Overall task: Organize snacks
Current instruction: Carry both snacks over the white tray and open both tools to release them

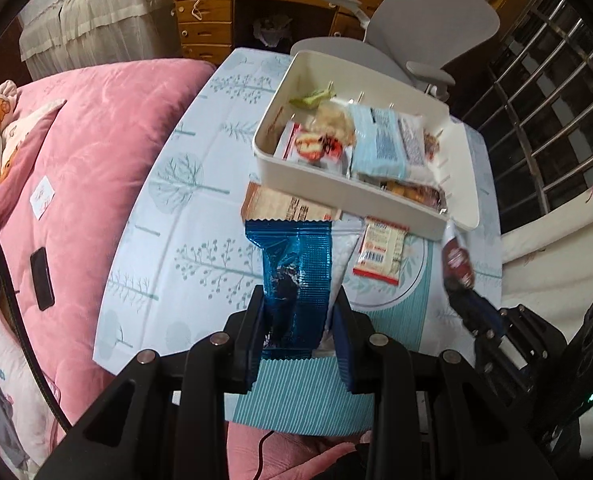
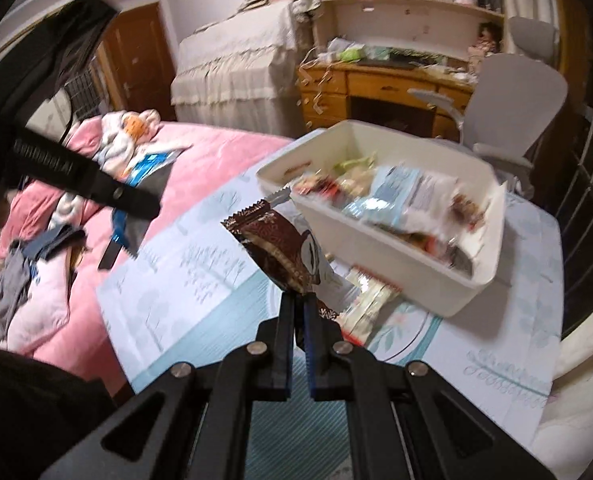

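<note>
My left gripper (image 1: 298, 312) is shut on a blue foil snack packet (image 1: 296, 280) and holds it above the patterned tablecloth (image 1: 184, 216). My right gripper (image 2: 298, 300) is shut on a brown snack packet (image 2: 284, 252), lifted above the cloth; it also shows in the left wrist view (image 1: 458, 258). A white box (image 1: 316, 184) holds several snack packets; it shows in the right wrist view too (image 2: 396, 264). A brown carton-like pack (image 1: 288, 210) and a red-and-white packet (image 1: 380, 250) lie on the cloth in front of the box.
A pink quilt (image 1: 88, 152) with a black phone (image 1: 42, 278) lies to the left. A grey office chair (image 1: 428, 28) and wooden desk (image 1: 216, 4) stand behind the table. A barred window (image 1: 544, 112) is on the right.
</note>
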